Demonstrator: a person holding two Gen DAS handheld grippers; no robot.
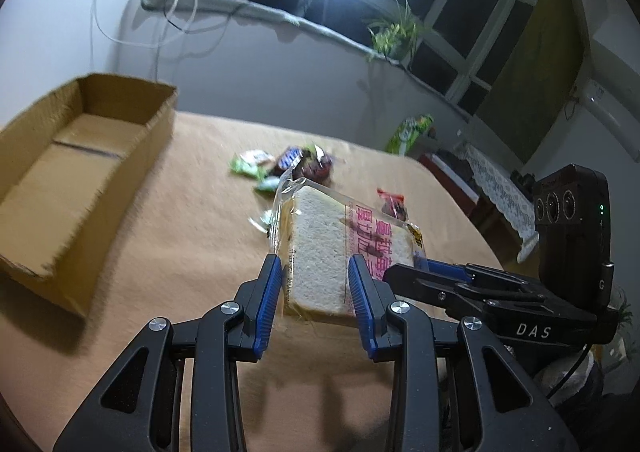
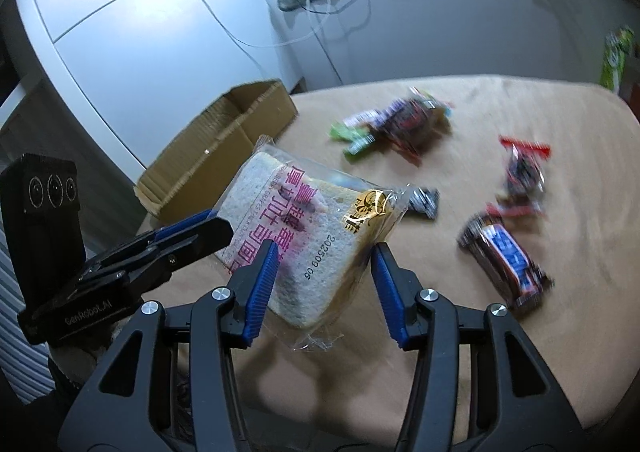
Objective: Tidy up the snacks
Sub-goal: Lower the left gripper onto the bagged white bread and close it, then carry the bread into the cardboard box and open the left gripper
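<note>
Snacks lay scattered on the tan table (image 1: pixel 168 220), and one of them, a wrapped bread slice (image 1: pixel 320 248), was lifted clear of the cloth. Both tools were clenched on it: the left gripper (image 1: pixel 314 284) pinched its near edge between blue pads, while the right gripper (image 2: pixel 325 272) clamped the opposite corner by the printed date. A brown-and-blue candy bar (image 2: pixel 504 256) rested on the table just right of the bread. An open cardboard box (image 1: pixel 80 172) sat at the table's far left, with small green packets (image 1: pixel 250 166) beyond.
</note>
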